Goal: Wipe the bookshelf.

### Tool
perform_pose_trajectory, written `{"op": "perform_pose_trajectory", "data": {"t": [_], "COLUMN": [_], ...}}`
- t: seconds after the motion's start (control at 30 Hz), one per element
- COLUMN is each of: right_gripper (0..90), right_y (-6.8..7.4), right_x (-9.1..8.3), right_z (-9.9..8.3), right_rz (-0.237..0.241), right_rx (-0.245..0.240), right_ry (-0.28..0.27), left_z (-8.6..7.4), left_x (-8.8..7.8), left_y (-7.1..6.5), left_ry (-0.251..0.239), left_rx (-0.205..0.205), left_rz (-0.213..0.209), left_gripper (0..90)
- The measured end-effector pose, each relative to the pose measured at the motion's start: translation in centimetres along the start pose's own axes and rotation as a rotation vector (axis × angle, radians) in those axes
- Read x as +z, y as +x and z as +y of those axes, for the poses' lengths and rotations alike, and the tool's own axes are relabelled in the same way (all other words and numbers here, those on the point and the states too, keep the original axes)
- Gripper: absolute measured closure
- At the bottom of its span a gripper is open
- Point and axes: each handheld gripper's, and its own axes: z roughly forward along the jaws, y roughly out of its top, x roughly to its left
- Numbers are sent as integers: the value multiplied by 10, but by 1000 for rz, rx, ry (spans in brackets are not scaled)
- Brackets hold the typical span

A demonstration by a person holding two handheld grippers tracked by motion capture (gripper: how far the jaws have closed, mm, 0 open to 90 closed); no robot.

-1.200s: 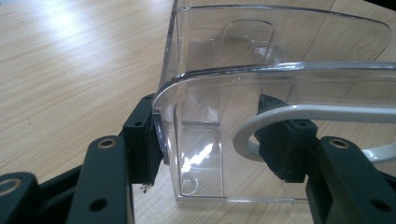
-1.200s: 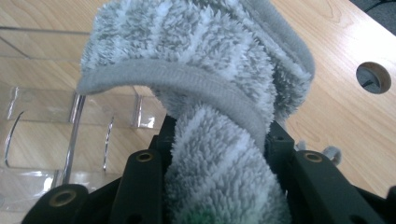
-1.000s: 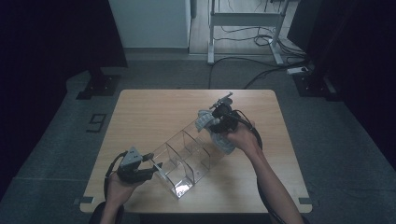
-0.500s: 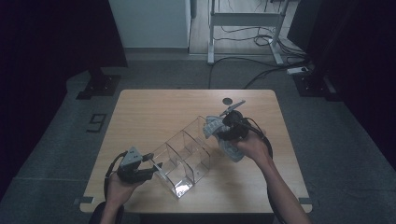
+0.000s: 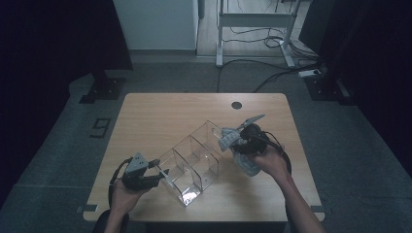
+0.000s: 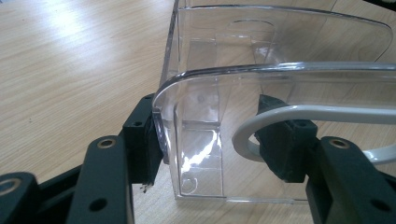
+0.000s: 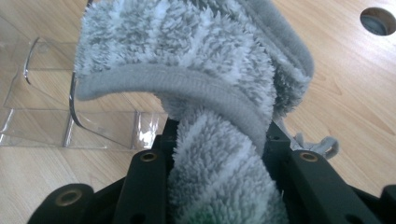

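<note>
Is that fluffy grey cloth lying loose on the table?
No, the grey cloth is pinched between the fingers of the right gripper, held above the wooden table.

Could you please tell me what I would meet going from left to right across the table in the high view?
Left tongs → clear acrylic organizer → grey fluffy cloth → right tongs → right hand.

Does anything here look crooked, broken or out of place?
Nothing looks broken or spilled. The clear organizer lies slanted across the table, its end wall clamped in the left gripper. The right gripper holds a bunched grey cloth.
</note>
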Motion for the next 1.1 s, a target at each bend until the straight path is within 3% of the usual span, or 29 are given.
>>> {"op": "perform_pose_trajectory", "data": {"t": [0.47,1.1], "right_gripper": [644,645], "right_y": [1,-1], "right_x": [21,53], "right_z": [-22,-36], "right_rz": [3,7], "right_rx": [12,48], "right_ry": [23,51], "left_z": [0,2], "left_x": [1,2], "left_y": [-1,-3], "left_ry": [-1,2], "left_rx": [2,-4], "left_rz": [2,11], "left_gripper": [438,438]}}
